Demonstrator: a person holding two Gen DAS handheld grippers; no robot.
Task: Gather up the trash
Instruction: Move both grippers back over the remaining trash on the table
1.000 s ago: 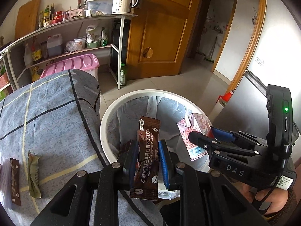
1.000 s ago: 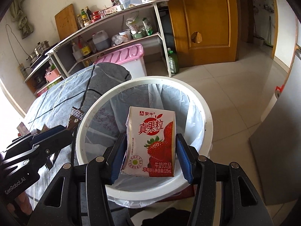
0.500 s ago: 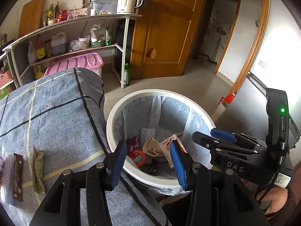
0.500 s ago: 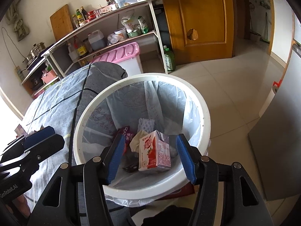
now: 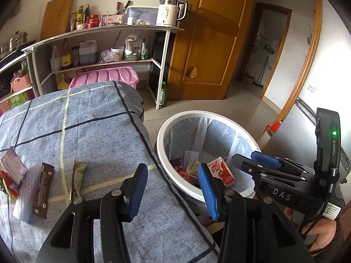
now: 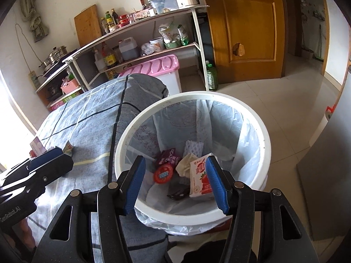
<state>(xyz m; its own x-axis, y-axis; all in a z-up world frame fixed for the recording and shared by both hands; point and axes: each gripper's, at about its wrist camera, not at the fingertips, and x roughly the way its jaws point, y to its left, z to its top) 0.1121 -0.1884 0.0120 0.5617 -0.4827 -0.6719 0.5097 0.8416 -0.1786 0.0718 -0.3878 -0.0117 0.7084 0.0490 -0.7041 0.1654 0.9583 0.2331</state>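
A white bin (image 6: 262, 131) lined with a clear bag stands beside the blue checked table (image 5: 87, 131). In it lie a strawberry milk carton (image 6: 198, 180), a dark coffee sachet (image 6: 178, 194), a red round lid (image 6: 163, 173) and other wrappers. My right gripper (image 6: 175, 186) is open and empty above the bin's near rim. My left gripper (image 5: 173, 186) is open and empty over the table edge next to the bin (image 5: 166, 131). On the table's left lie a brown coffee sachet (image 5: 42, 189), a green-brown sachet (image 5: 76, 180), a white foam piece (image 5: 25, 192) and a pale packet (image 5: 12, 162).
A white shelf rack (image 5: 109, 43) with bottles, jars and a kettle (image 5: 171, 11) stands behind the table. A pink-lidded box (image 5: 105, 76) sits under it. A wooden door (image 5: 215, 43) is at the back. A grey cabinet (image 6: 329, 175) flanks the bin on the right.
Both grippers opened: the coffee sachet and the milk carton dropped into the bin. My left gripper has since swung left over the table edge. My right gripper stays above the bin.
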